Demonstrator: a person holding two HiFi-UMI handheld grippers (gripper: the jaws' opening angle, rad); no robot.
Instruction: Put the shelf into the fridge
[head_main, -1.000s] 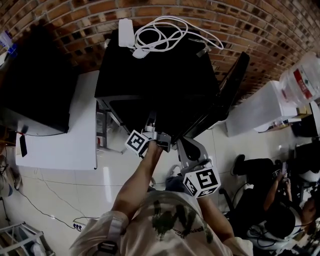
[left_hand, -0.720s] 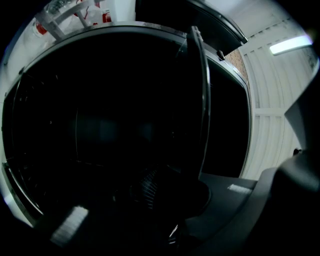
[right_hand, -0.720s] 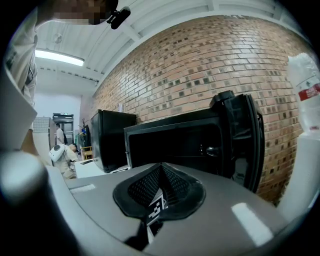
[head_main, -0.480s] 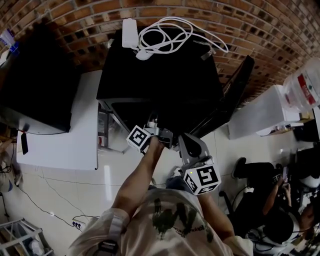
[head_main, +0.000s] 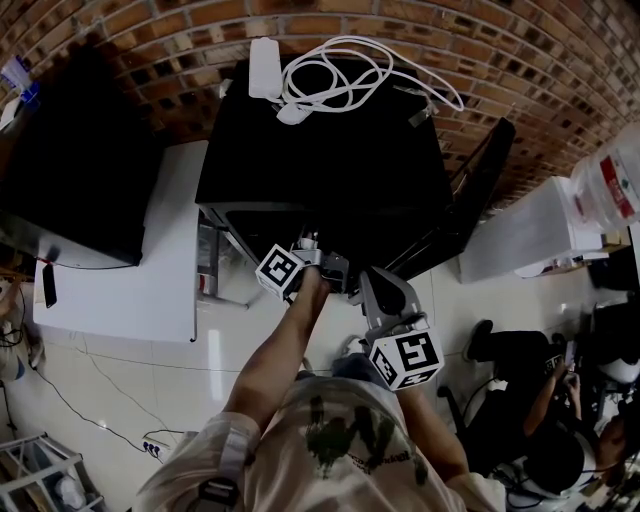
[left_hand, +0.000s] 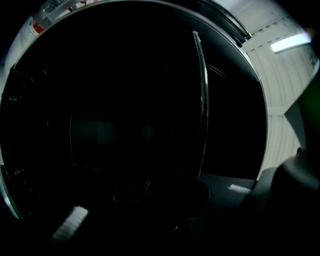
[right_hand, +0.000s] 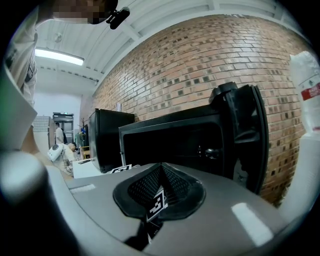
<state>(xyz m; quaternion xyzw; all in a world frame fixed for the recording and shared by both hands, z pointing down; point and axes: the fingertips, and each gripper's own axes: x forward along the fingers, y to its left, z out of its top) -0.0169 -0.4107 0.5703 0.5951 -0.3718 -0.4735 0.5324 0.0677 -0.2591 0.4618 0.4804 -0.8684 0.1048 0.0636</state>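
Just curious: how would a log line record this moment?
fridge: door open | left gripper: reaching into fridge, jaws unclear | right gripper: outside, shut, empty

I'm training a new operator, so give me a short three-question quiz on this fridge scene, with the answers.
1. True or false: the fridge has its door closed.
2. What lies on top of the fridge? A) a white cable B) a mug C) nothing
3. Which tool is up at the fridge opening?
Key: 1 false, the door stands open. 2 A. 3 the left tool.
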